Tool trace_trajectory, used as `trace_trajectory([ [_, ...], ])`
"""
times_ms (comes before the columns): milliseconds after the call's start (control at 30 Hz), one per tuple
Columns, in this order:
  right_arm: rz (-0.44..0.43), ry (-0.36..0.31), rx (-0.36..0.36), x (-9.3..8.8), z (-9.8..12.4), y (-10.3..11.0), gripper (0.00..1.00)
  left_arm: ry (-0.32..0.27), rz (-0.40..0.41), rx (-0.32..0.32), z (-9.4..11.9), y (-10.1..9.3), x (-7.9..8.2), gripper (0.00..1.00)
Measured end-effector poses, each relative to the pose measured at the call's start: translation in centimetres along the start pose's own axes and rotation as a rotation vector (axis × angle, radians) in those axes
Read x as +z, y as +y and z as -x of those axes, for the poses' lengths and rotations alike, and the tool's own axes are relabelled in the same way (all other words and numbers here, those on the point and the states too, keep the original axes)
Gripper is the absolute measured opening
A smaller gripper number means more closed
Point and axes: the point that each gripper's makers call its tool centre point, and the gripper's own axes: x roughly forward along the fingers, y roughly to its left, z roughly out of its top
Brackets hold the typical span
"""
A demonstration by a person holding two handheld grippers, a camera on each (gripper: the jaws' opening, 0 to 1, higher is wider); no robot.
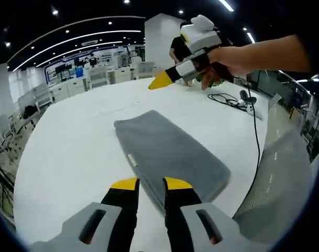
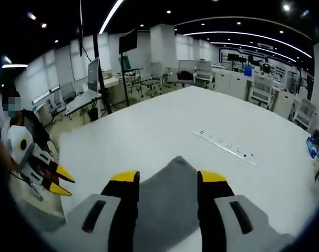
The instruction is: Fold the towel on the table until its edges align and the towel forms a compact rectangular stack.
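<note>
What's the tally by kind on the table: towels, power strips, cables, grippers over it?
Grey towel, folded: 1
White power strip set in the tabletop: 1
Black cable near the far edge: 1
Grippers: 2, the left gripper and the right gripper
Total: 5

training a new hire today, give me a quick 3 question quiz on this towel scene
1. True or false: the grey folded terry towel is held by the left gripper.
2. What lies on the white table beyond the towel in the right gripper view? A) a white power strip B) a red mug C) a book
3. Fill in: the right gripper has its fingers ____.

Key:
1. False; its fingers sit apart at the towel's near edge, gripping nothing.
2. A, the white power strip.
3. Open.
</note>
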Motion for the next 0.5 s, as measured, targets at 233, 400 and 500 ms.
trace_trajectory([
  [233,0.000,-0.009,0.016,-0.8,1.6,0.7,0.40,-0.004,-0.030,-0.012,0.4,-0.2,0.6,0.22],
  [400,0.005,-0.008,0.028,-1.6,3.0,1.6,0.39,-0.004,-0.061,-0.023,0.6,-0.5,0.7,0.29],
  [500,-0.001,-0.009,0.030,-2.4,3.6,1.4,0.38,0.000,-0.077,-0.022,0.5,-0.5,0.9,0.34],
])
